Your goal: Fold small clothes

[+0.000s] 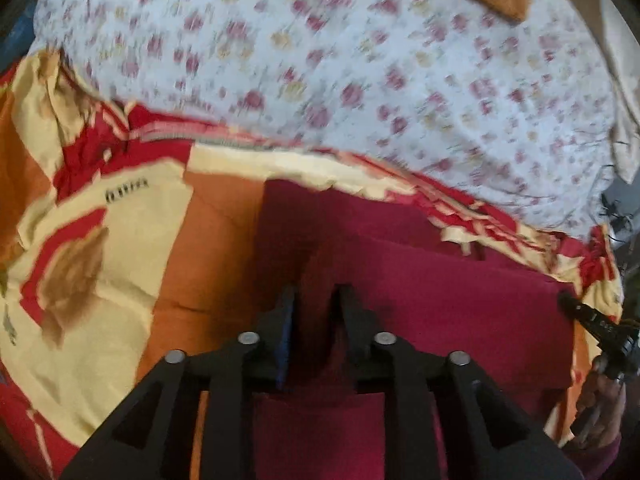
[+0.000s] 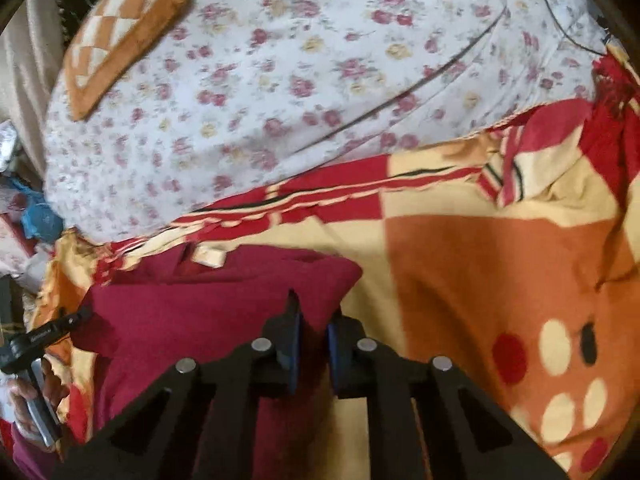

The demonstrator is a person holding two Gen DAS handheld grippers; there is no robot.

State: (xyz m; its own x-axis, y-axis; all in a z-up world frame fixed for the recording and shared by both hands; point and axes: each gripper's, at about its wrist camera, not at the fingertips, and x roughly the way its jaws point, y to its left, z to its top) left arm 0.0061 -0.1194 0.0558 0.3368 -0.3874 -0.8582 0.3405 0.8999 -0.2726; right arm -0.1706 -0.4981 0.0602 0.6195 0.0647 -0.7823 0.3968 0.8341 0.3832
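Note:
A maroon garment (image 1: 440,288) lies flat on a red, cream and orange blanket (image 1: 120,240). In the left wrist view my left gripper (image 1: 316,296) hangs over the garment's left part. Its jaws stand a narrow gap apart with maroon cloth showing between them, and the pads do not seem to press. In the right wrist view my right gripper (image 2: 314,314) is shut on the garment (image 2: 200,312) near its right corner, cloth pinched between the blue pads. Each gripper shows at the edge of the other's view, held by a hand (image 2: 32,400).
Beyond the blanket (image 2: 480,260) spreads a white floral bedsheet (image 2: 280,80). An orange checked cushion (image 2: 124,32) lies on it at the far side. A thin black cable (image 2: 560,20) crosses the sheet's far right. Clutter (image 2: 36,216) lies off the bed's left edge.

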